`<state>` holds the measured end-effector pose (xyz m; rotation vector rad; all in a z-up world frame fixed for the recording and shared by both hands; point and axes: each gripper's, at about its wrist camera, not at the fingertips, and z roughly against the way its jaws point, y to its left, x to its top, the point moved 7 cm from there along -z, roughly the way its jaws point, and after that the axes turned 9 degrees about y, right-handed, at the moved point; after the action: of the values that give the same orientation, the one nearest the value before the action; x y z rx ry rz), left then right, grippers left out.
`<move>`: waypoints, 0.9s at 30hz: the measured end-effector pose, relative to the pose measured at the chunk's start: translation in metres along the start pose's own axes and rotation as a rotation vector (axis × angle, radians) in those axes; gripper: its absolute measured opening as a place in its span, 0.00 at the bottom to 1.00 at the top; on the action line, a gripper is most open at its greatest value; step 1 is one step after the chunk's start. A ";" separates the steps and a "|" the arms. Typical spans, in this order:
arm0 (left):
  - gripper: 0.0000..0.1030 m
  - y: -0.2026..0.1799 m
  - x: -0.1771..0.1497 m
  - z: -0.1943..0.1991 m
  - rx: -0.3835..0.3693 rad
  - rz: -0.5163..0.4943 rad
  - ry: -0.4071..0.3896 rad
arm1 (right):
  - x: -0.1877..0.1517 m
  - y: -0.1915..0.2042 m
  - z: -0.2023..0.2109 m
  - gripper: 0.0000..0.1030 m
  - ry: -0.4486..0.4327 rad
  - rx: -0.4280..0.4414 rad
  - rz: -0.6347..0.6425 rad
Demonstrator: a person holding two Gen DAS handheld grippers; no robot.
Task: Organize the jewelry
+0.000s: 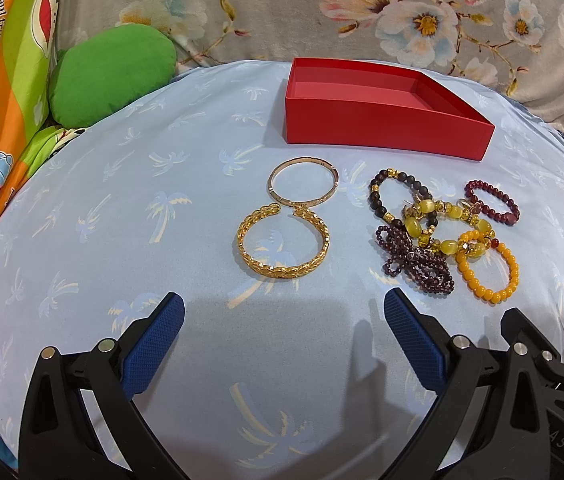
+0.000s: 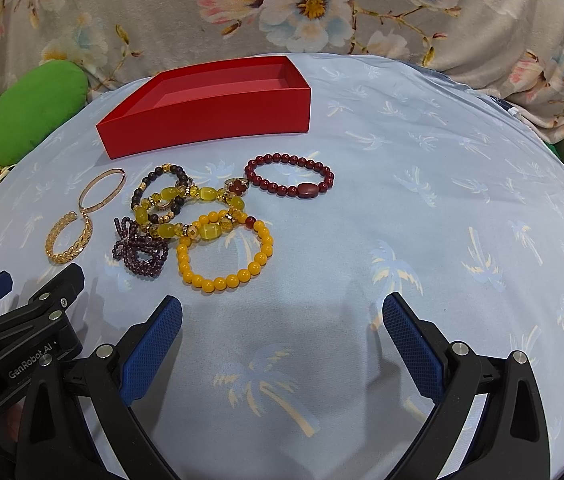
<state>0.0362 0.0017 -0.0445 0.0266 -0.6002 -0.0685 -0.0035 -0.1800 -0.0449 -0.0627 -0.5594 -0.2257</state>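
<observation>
Both spread wide, grasping nothing: left hand-held gripper (image 1: 283,310) and right hand-held gripper (image 2: 282,312), blue pads hovering low over a pale blue palm-print cloth (image 1: 122,208).

Seen from the left wrist:
- At 12 o'clock, well beyond the jewelry: open red box (image 1: 381,128), nothing visible inside.
- Dead ahead, between box and pads: thin gold bangle (image 1: 303,184), lying flat.
- Just below it, touching at the rim: woven gold cuff (image 1: 282,246), its gap facing the bangle.
- At 2 o'clock: heap of overlapping beaded bracelets, namely a dark-beaded one (image 1: 401,196), a yellow-stone one (image 1: 445,224), a purple strand (image 1: 417,266) bunched into loops, an orange-bead one (image 1: 487,266) nearest, and a maroon one (image 1: 493,200) farthest right.
- At 10 o'clock, off the cloth: green cushion (image 1: 110,76).
- Along the back: grey floral fabric (image 1: 401,12).

Seen from the right wrist:
- Same pile at 11 o'clock; maroon bracelet apart from the heap, beside a small flower ring (image 2: 237,187).
- Left tool's black frame intruding at 8 o'clock.
</observation>
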 end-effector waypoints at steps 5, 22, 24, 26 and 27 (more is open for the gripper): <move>0.93 0.000 0.000 0.000 -0.001 0.000 0.001 | 0.000 0.000 0.000 0.94 0.000 0.000 0.000; 0.93 0.001 -0.003 0.000 -0.033 0.013 0.012 | -0.002 0.000 -0.002 0.94 0.016 0.007 0.004; 0.93 0.006 -0.006 -0.002 -0.039 0.024 0.027 | -0.004 0.000 -0.002 0.94 0.020 0.010 0.012; 0.93 0.014 -0.008 -0.003 -0.044 0.036 0.034 | -0.006 -0.001 -0.001 0.94 0.018 0.016 0.016; 0.93 0.019 -0.009 -0.003 -0.040 0.043 0.035 | -0.006 -0.003 -0.001 0.94 0.020 0.017 0.016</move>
<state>0.0314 0.0208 -0.0508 -0.0235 -0.5643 -0.0383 -0.0088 -0.1814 -0.0487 -0.0480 -0.5406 -0.2057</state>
